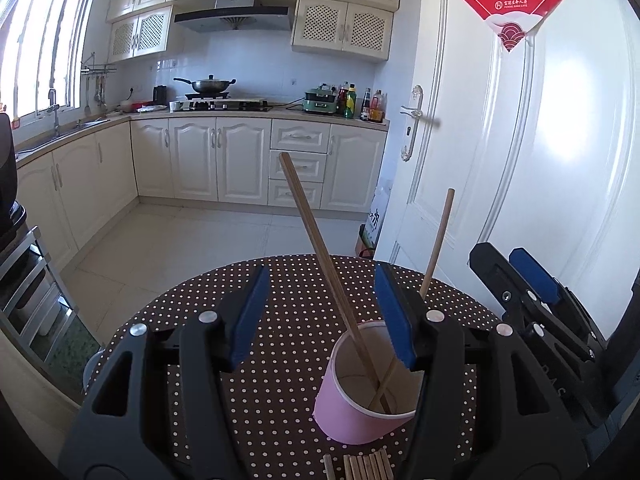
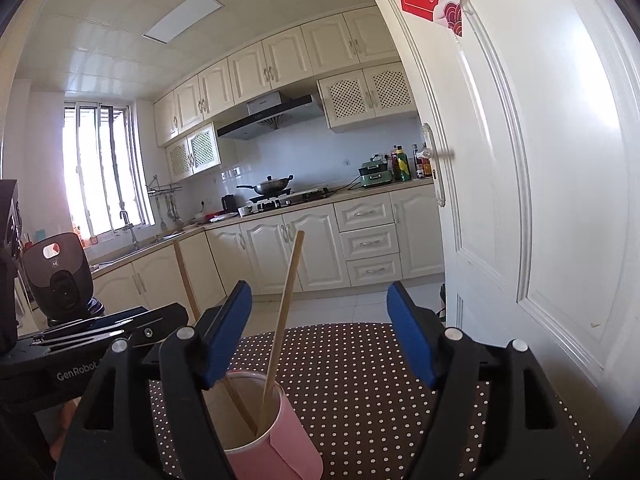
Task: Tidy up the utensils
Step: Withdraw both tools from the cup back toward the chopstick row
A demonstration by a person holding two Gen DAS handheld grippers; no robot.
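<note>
A pink paper cup (image 1: 360, 400) stands on the dotted table (image 1: 280, 360) and holds two wooden chopsticks (image 1: 320, 248) that lean apart. Several more chopsticks (image 1: 366, 467) lie flat at the near edge. My left gripper (image 1: 320, 316) is open and empty, its right finger beside the cup's rim. In the right wrist view the same cup (image 2: 264, 436) with its chopsticks (image 2: 286, 308) sits low left. My right gripper (image 2: 320, 336) is open and empty above the table (image 2: 360, 380). The right gripper's fingers (image 1: 532, 280) also show in the left view, at the right.
A white door (image 1: 540, 140) with a handle stands close on the right. Kitchen cabinets (image 1: 224, 160), a stove with a wok (image 1: 210, 86) and bottles lie beyond the tiled floor. A dark appliance (image 2: 60, 276) sits at the left.
</note>
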